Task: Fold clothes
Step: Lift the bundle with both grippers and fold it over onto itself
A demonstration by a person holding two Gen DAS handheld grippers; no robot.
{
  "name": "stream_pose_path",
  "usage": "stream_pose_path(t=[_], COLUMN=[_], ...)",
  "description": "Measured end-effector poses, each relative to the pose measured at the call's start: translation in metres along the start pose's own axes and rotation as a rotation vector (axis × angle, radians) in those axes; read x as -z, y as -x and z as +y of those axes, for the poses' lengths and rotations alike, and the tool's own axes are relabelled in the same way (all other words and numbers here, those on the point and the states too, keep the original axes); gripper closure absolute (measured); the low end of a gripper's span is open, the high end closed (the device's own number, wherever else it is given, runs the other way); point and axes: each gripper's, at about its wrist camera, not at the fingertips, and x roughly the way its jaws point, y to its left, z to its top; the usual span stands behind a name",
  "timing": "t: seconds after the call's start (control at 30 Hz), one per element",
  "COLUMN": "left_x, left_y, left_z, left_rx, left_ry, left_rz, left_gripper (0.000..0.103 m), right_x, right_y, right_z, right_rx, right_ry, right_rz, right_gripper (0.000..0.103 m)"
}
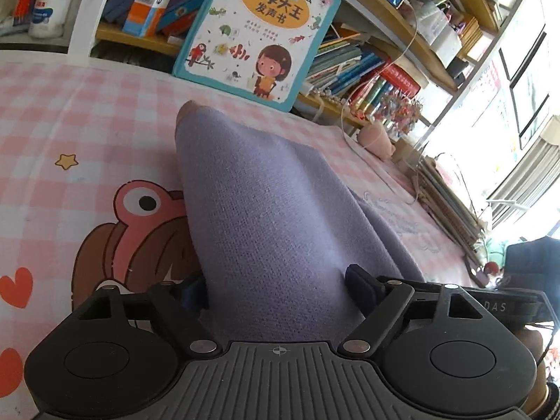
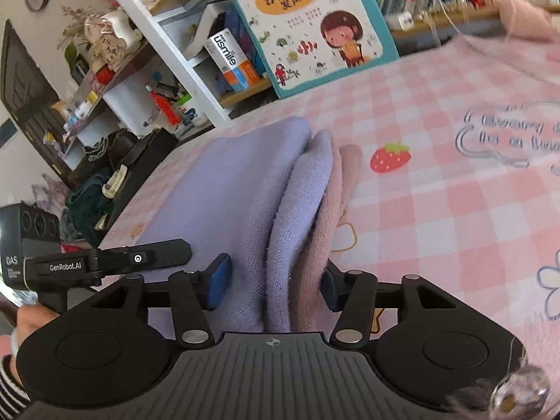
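- Nearest the lens, my left claw (image 1: 276, 292) stands wide, its blue pads either side of the lavender garment (image 1: 273, 210). The far pad looks to touch the cloth. The near pad is half hidden behind the fold, so I cannot say it presses.
- From that claw the garment runs straight ahead as one long ridge, narrowing to a rounded end with a pinkish layer (image 1: 185, 113) peeping out, well short of the picture book (image 1: 259, 31) propped against the shelves.
- Beneath it lies the pink checked surface (image 1: 87, 105).
- To the right, my right claw (image 2: 276, 281) is partly open around the same garment's stacked folds (image 2: 238, 189). The left pad stands clear of the cloth, while the right sits against the pink layer's edge.
- Both claws straddle the near end, so I judge that any next fold would run along that long axis, away from me.
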Motion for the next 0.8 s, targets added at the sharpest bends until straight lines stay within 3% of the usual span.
stream_pose_path(t=[0.1, 0.23, 0.33, 0.53, 0.8], left_x=[0.001, 0.004, 0.009, 0.006, -0.019], left_y=[0.0, 0.003, 0.008, 0.019, 0.019], left_z=[-0.002, -0.008, -0.021, -0.03, -0.027], left_rx=[-0.002, -0.018, -0.038, -0.022, 0.01], left_ry=[-0.012, -0.051, -0.117, -0.151, -0.132], left_rz=[-0.005, -0.024, -0.049, -0.094, -0.12], left_gripper=[0.02, 0.027, 0.03, 0.031, 0.031], right_x=[0.0, 0.003, 0.007, 0.008, -0.013], right_y=[-0.001, 0.004, 0.011, 0.024, 0.025], right_z=[-0.003, 0.004, 0.017, 0.035, 0.043], right_rx=[-0.024, -0.02, 0.009, 0.045, 0.045], right_ry=[-0.025, 0.037, 0.115, 0.223, 0.255], right_rz=[-0.001, -0.03, -0.063, -0.131, -0.17], right_gripper=[0.053, 0.067, 0.071, 0.072, 0.072])
